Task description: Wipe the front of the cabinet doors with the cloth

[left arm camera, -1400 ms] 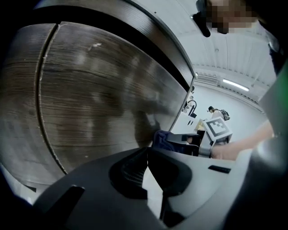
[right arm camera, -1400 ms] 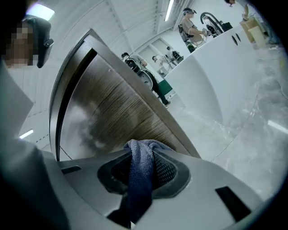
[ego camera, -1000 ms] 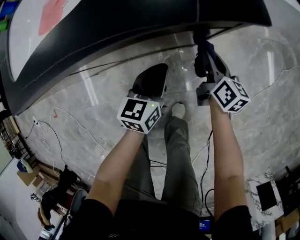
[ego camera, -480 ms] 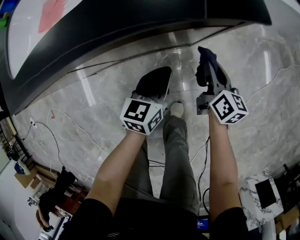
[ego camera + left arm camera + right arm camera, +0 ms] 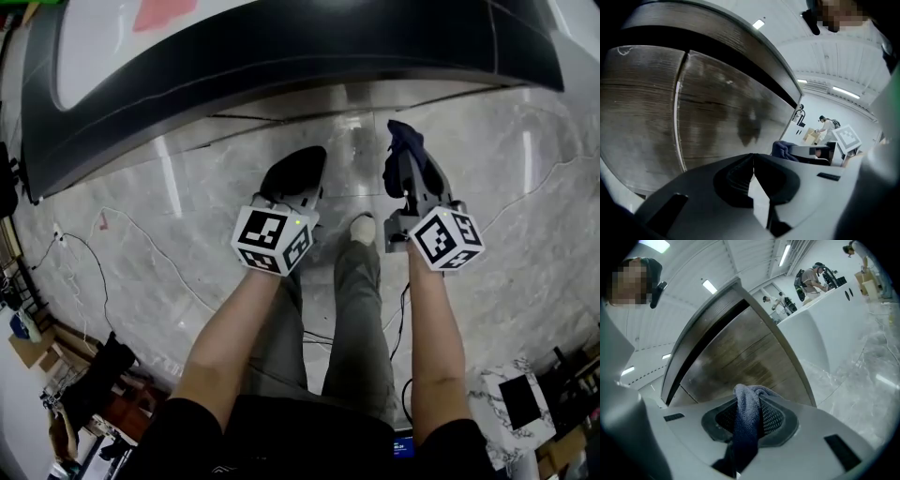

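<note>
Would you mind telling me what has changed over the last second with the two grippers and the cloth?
The right gripper, shut on the cloth, has drawn back from the cabinet toward the person. A second ago the cloth reached the cabinet's dark lower edge; now floor shows between them. The left gripper stays shut and empty, almost where it was.

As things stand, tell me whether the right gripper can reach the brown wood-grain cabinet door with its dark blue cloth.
Probably yes. The right gripper is shut on the dark blue cloth, and the brown wood-grain cabinet door stands straight ahead with nothing between them.
</note>
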Motion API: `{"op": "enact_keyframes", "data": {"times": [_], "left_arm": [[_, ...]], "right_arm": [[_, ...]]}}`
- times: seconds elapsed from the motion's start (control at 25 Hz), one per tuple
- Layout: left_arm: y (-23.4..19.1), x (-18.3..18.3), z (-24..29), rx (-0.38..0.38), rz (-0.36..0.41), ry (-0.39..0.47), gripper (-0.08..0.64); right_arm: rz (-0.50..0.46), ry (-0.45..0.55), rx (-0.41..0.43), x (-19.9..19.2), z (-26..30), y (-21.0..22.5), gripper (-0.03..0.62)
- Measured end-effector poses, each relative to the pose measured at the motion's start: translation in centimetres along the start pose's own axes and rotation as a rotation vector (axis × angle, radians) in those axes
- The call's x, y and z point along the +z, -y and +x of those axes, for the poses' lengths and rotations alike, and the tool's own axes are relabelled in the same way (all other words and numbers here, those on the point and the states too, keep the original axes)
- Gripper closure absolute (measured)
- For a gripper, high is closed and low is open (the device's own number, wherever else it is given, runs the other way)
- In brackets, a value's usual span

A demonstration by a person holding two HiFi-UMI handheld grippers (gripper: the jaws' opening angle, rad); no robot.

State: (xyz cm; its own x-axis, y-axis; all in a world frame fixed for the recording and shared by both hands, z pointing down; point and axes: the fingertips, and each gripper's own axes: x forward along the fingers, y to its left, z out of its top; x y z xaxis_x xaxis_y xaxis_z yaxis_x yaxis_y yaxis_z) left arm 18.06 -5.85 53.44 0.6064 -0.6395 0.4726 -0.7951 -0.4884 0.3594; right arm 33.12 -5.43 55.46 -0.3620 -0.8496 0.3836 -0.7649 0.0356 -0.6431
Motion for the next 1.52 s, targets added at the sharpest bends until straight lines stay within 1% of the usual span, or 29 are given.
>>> {"op": "enact_keyframes", "data": {"times": [0.16, 0.32, 0.56, 0.88, 1.0, 1.2, 1.32, 1.52], "left_arm": [[-3.0, 0.6, -4.1, 0.040, -0.033, 0.026, 0.551], [-4.8, 0.6, -7.5, 0.067, -0.055, 0.040, 0.552], [-5.7, 2.0, -13.0, 0.100, -0.093, 0.063, 0.551], [-6.8, 5.0, -19.0, 0.136, -0.099, 0.128, 0.551], [-6.7, 5.7, -21.3, 0.147, -0.114, 0.149, 0.552], [-6.0, 6.7, -24.9, 0.157, -0.130, 0.171, 0.551], [-5.3, 7.5, -26.9, 0.161, -0.143, 0.194, 0.551], [-3.5, 9.8, -29.7, 0.142, -0.121, 0.223, 0.551]], "right_arm": [[-0.033, -0.031, 0.040, -1.6, 1.0, -4.5, 0.508], [-0.061, -0.062, 0.081, -2.9, 1.5, -8.1, 0.508], [-0.117, -0.117, 0.140, -4.0, 0.5, -14.3, 0.508], [-0.200, -0.145, 0.225, -3.7, -0.8, -22.1, 0.508], [-0.223, -0.155, 0.248, -3.7, -1.7, -24.7, 0.508], [-0.234, -0.155, 0.286, -3.3, -3.5, -28.7, 0.508], [-0.273, -0.166, 0.322, -3.2, -4.9, -30.9, 0.508], [-0.324, -0.185, 0.370, -2.6, -7.2, -34.0, 0.508]]}}
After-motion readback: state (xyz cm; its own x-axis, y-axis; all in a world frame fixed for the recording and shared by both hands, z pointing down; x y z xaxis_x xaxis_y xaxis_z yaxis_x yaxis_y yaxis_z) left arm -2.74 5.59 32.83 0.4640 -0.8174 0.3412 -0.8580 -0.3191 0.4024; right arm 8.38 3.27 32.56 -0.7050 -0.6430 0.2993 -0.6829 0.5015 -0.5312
